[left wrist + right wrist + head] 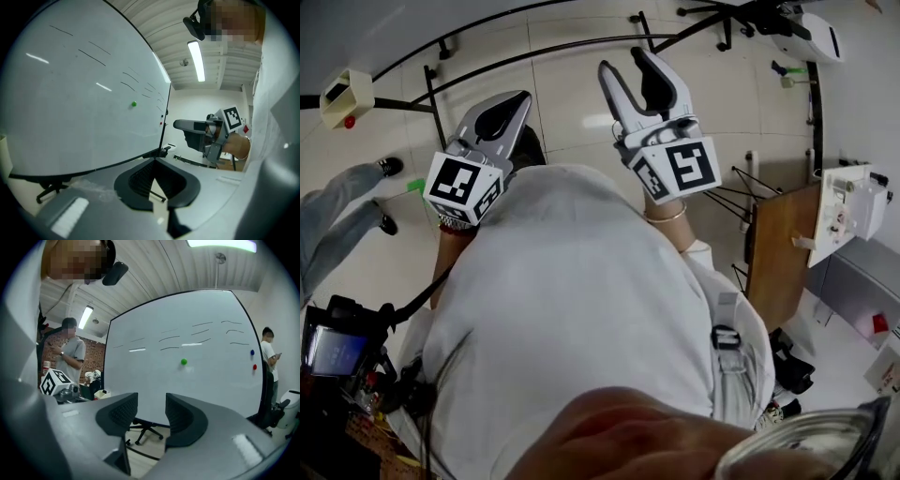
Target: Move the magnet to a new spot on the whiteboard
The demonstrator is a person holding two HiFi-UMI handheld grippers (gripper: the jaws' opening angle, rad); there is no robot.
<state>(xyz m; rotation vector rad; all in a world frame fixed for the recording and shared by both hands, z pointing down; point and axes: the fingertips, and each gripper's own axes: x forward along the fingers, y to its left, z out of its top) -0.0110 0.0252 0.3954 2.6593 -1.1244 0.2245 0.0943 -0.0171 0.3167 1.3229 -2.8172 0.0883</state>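
While green magnet [183, 362] sits on whiteboard [215, 390], left tongs [155, 165] closed empty, right tongs [152, 412] spread empty.

On the white whiteboard [154, 380] I see a green magnet [183, 362]; by its right edge, one blue magnet [252, 352], one red magnet [254, 366].

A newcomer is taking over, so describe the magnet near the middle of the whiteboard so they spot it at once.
Find the big whiteboard with faint pen lines across its top. Just below those lines, near the middle, sits a small round green magnet. It sits alone; the blue magnet and red magnet are together at the right edge.
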